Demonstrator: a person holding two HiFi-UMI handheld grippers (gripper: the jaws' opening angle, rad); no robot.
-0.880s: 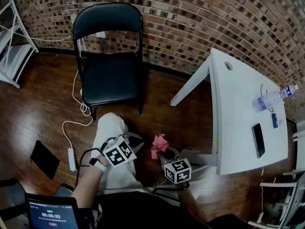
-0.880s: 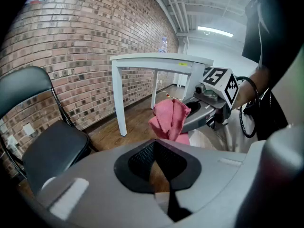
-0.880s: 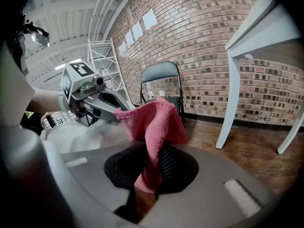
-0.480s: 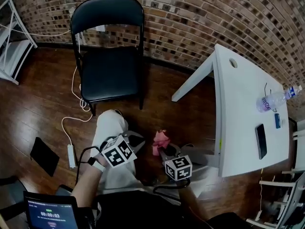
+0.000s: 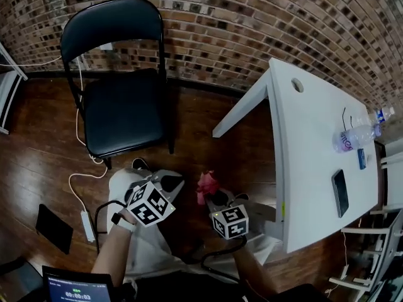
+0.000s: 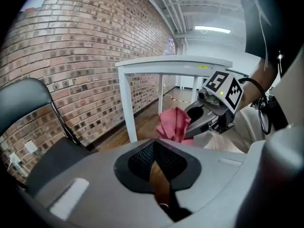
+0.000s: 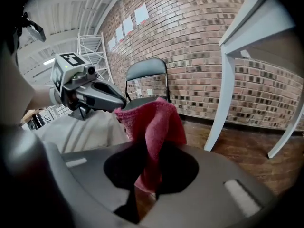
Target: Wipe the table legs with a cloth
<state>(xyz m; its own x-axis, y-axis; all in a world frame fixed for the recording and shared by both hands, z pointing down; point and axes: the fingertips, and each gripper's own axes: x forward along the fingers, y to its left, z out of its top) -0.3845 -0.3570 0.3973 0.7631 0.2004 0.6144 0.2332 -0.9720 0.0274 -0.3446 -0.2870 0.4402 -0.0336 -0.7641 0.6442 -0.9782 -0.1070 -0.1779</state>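
My right gripper [image 5: 208,197] is shut on a pink cloth [image 5: 205,184], which stands up bunched out of the jaws [image 7: 153,122]. It hovers low over the wooden floor, left of the white table [image 5: 315,143]. One slanted white table leg [image 5: 242,111] runs toward the brick wall, and in the right gripper view that table leg [image 7: 219,103] stands just right of the cloth. A nearer table leg [image 5: 259,210] lies beside the right gripper's cube. My left gripper [image 5: 168,182] is shut on nothing, a short way left of the cloth [image 6: 174,123].
A black folding chair [image 5: 119,99] stands against the brick wall at the left. A white cable and power strip [image 5: 85,222] lie on the floor beside it. On the table sit a water bottle [image 5: 351,134] and a phone [image 5: 340,192]. My knee [image 5: 129,182] is under the left gripper.
The view has swung, so the chair and table now sit further left in the picture. Both grippers stay about where they were, the cloth still held in the right one.
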